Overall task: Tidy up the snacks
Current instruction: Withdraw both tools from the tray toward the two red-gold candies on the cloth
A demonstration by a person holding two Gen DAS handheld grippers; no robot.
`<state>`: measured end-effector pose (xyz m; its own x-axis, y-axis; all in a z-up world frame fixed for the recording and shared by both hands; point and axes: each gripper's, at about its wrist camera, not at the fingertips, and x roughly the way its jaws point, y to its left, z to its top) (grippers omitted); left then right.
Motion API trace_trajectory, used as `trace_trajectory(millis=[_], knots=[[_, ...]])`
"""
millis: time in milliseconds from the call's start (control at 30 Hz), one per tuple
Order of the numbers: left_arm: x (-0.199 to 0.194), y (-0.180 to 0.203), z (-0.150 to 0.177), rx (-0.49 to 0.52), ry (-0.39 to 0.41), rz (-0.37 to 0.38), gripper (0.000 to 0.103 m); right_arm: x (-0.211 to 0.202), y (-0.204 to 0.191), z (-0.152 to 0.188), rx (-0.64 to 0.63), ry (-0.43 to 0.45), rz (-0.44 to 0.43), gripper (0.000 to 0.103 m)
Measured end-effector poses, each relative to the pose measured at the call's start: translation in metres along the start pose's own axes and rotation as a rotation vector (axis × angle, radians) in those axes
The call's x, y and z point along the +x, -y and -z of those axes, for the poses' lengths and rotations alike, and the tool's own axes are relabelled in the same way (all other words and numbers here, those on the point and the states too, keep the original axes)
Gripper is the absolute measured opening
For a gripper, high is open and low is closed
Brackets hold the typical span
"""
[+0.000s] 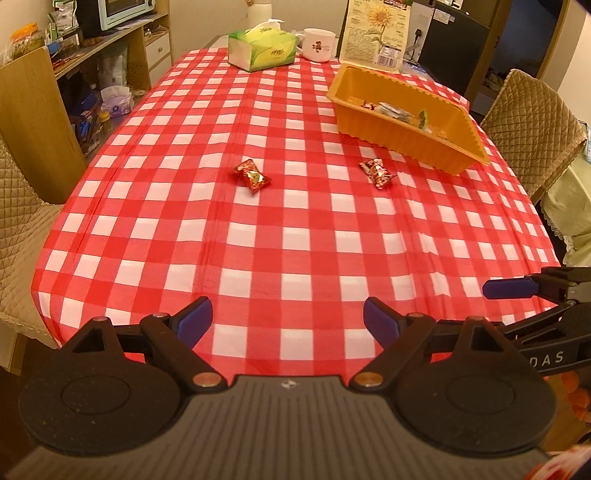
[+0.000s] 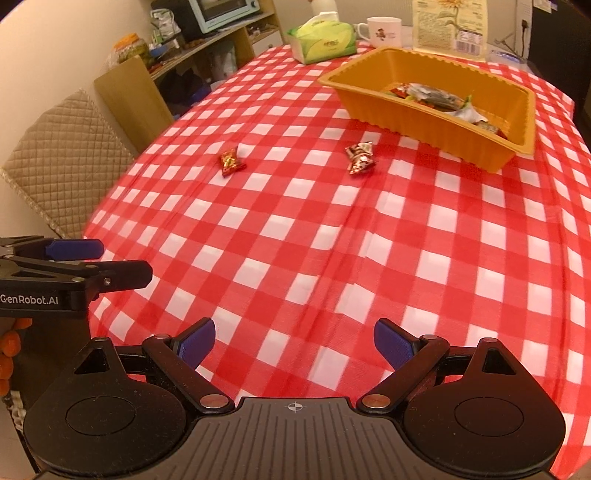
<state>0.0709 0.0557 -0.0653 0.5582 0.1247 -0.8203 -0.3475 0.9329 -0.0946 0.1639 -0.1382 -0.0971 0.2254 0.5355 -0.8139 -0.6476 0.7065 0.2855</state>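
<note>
**Two open grippers hanging over a checked table with two loose candies**

A table is lying under a red-and-white checked tablecloth [image 1: 295, 236]. The landmark is an orange plastic tray [image 1: 397, 138] with ribbed walls, sitting toward the far right of the cloth. Inside it several wrapped snacks [image 2: 436, 96] are lying in a loose heap; their kinds are hard to tell.

Two candies are resting on the bare cloth, outside the tray. One red-and-silver wrapped candy [image 1: 376, 173] is lying just in front of the tray's near left corner, close to it but not touching. A second red wrapped candy [image 1: 253, 175] is lying farther to the left of the tray, well apart from the first.

Beyond the tray's far left side, a green tissue box [image 1: 261, 50] is standing with a tissue sticking up, and a white mug [image 1: 318, 45] is sitting between that box and a printed packet with a sunflower [image 1: 376, 35] that is standing right behind the tray.

The left gripper [image 1: 287, 323] is hanging above the near edge of the cloth, well short of the tray, its blue-padded jaws spread wide and pinching nothing. The right gripper [image 2: 294, 341] is hanging beside it, likewise spread wide and empty. Neither is touching a candy
</note>
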Motion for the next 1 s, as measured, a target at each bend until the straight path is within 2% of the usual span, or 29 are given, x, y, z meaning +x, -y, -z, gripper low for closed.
trace_trajectory(millis=[633, 1000], knots=[[0.032, -0.043, -0.032, -0.005, -0.025, -0.018, 0.087, 0.041, -0.012, -0.039, 0.002, -0.013, 0.034, 0.092], [0.058, -0.058, -0.056, 0.008, -0.007, -0.035, 0.087, 0.057, 0.002, -0.067, 0.0, 0.052, 0.112, 0.092]])
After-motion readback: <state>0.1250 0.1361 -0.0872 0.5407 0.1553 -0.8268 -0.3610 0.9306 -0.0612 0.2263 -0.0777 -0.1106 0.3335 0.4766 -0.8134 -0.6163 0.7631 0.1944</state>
